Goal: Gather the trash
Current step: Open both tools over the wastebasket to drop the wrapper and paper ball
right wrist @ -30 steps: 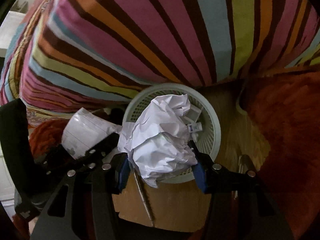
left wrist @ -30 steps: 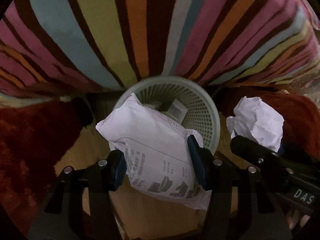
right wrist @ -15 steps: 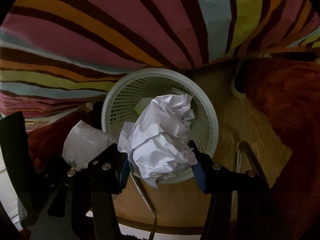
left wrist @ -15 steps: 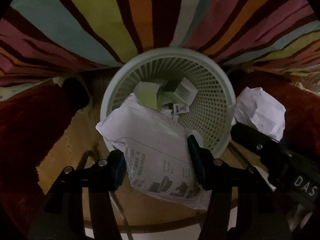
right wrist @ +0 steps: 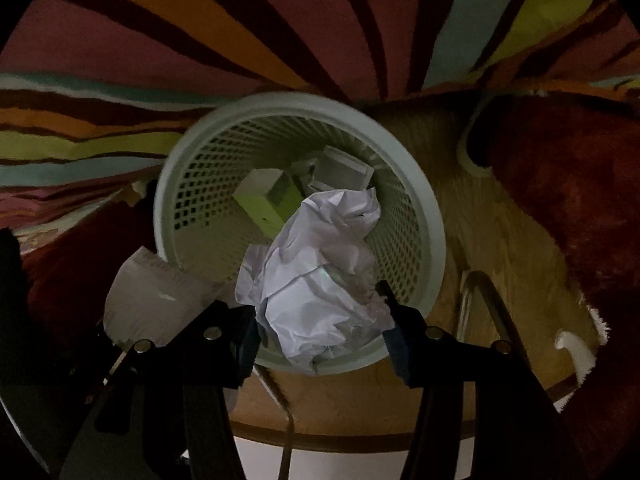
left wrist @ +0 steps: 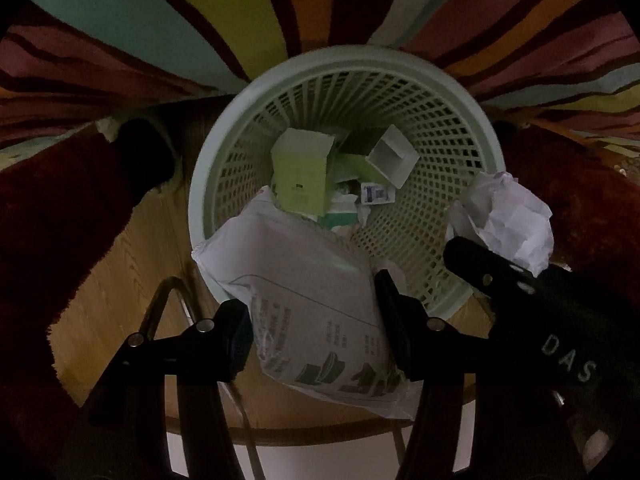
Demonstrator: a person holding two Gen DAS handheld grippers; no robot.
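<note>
A pale green lattice waste basket stands on the wooden floor below both grippers; small cartons and scraps lie in its bottom. My left gripper is shut on a white printed plastic pouch, which hangs over the basket's near rim. My right gripper is shut on a crumpled ball of white paper, held over the basket's near side. The paper ball and the right gripper's finger show at the right of the left wrist view; the pouch shows at the left of the right wrist view.
A bright striped fabric looms behind the basket. A dark red fluffy rug lies on both sides of it. Metal legs stand on the wood floor near the basket.
Both grippers have come down toward the basket with pouch and paper ball still gripped. The basket has grown larger in both views and its contents now show.
</note>
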